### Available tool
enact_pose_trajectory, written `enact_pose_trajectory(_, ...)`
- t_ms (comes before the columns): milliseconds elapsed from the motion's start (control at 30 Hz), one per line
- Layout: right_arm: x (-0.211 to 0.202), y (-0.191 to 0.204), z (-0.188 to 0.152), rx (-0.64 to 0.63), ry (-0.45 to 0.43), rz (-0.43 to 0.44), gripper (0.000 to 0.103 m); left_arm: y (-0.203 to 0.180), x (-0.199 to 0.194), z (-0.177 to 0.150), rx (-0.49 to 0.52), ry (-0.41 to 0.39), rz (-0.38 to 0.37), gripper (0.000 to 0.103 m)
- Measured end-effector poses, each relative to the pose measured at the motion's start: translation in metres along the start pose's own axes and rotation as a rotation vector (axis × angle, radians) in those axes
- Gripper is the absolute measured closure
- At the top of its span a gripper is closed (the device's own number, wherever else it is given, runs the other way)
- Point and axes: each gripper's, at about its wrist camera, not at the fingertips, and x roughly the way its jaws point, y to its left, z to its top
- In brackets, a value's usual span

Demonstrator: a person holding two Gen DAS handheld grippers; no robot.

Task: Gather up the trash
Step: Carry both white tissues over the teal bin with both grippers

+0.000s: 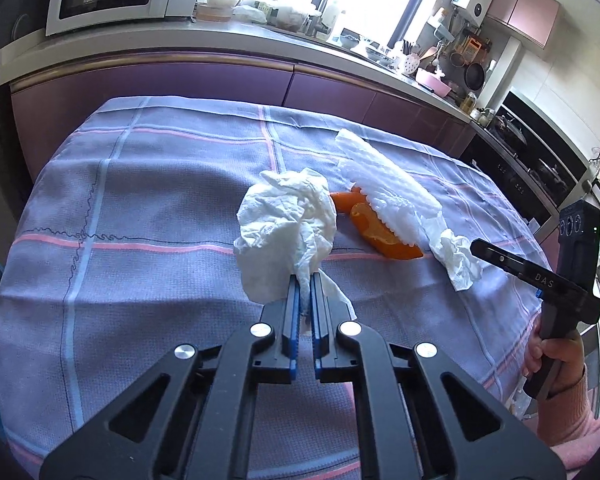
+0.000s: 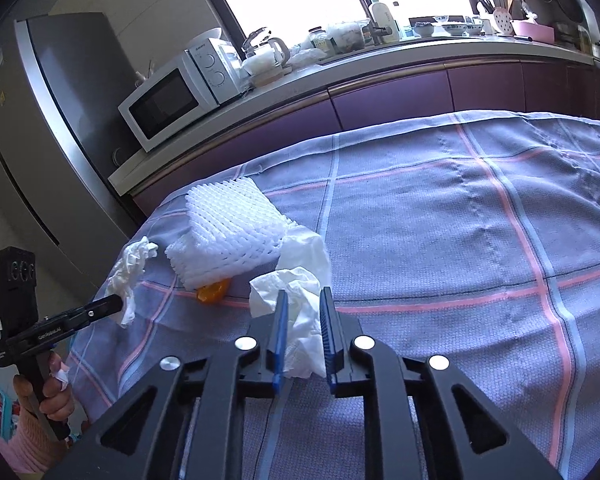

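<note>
The crumpled white paper tissue [image 1: 284,220] is pinched between the pressed-together fingers of the left gripper [image 1: 305,279] over the blue checked tablecloth [image 1: 140,200], presumably for disposal. A second white tissue [image 2: 300,320] is bracketed by the part-spread right gripper [image 2: 304,292]. Whether it is gripped cannot be told.

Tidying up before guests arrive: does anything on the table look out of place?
Yes: orange peel lies on the tablecloth, partly tucked under a white foam net, with crumpled tissues beside them. Food scraps loose on cloth look odd.
</note>
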Motion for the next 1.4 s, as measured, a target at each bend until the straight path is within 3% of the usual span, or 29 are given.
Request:
enact_pose_trajectory(33, 0.002, 0.001, -0.001, -0.002, 0.003, -0.008, 0.059, 0.002, -0.003, 0.000, -0.001, -0.005, 0.004, 0.098)
enact_pose_trajectory(167, 0.015, 0.005, -0.002, -0.010, 0.034, -0.011, 0.055, 0.006, -0.013, -0.006, -0.010, -0.020, 0.007, 0.098)
enact_pose_trajectory(300, 0.023, 0.005, -0.005, -0.012, 0.061, -0.007, 0.087, 0.012, -0.023, -0.011, -0.022, -0.028, 0.014, 0.098)
enact_pose_trajectory(400, 0.015, 0.005, -0.006, -0.014, 0.041, -0.008, 0.092, 0.016, -0.029, -0.014, -0.032, -0.034, 0.017, 0.098)
enact_pose_trajectory(733, -0.027, 0.016, 0.001, -0.027, -0.054, 0.042, 0.095, 0.029, -0.054, -0.025, -0.047, -0.058, 0.037, 0.098)
enact_pose_trajectory(900, -0.041, 0.037, 0.004, -0.071, -0.082, 0.109, 0.096, 0.036, -0.069, -0.029, -0.055, -0.081, 0.047, 0.098)
enact_pose_trajectory(1400, -0.011, 0.135, -0.007, -0.225, -0.007, 0.363, 0.096, 0.060, -0.108, -0.042, -0.097, -0.133, 0.098, 0.098)
